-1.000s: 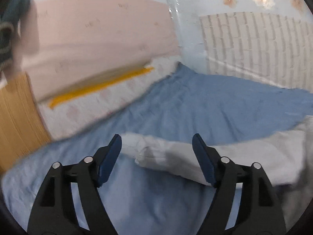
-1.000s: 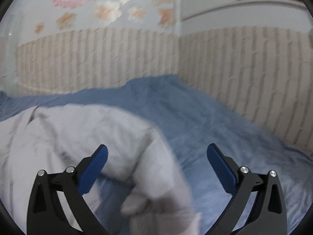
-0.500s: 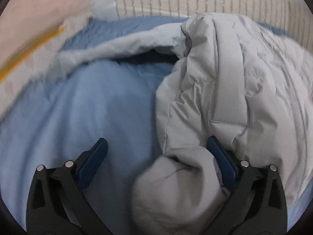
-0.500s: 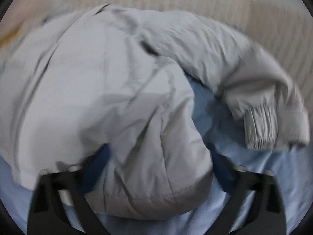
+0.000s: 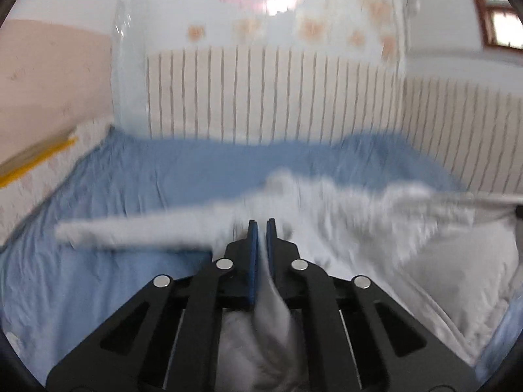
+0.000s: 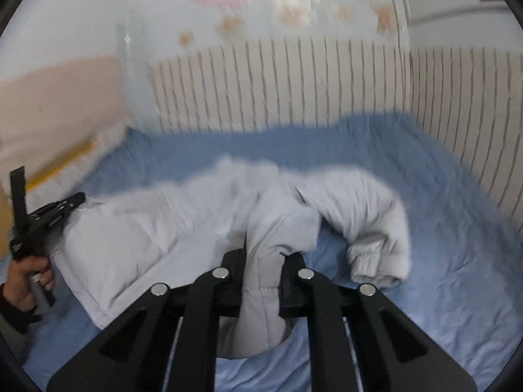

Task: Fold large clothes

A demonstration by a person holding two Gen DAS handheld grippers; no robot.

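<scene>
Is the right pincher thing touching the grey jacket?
Touching. In the right wrist view, the right gripper is closed on a fold of the grey jacket, fabric squeezed between its fingers.

Matt quilted jacket [image 6: 137, 238]; soft cotton sheet [image 6: 441, 228]

We count one pale grey padded jacket [image 6: 183, 228], with two sleeves: one stretched out flat [image 5: 137, 232], one curled with its cuff showing [image 6: 372, 228]. We count two tools: the left hand-held gripper [image 5: 261, 225] and the right hand-held gripper [image 6: 263, 254]. One bed [image 6: 441, 228] with blue sheet, and one hand [image 6: 29, 277].
</scene>
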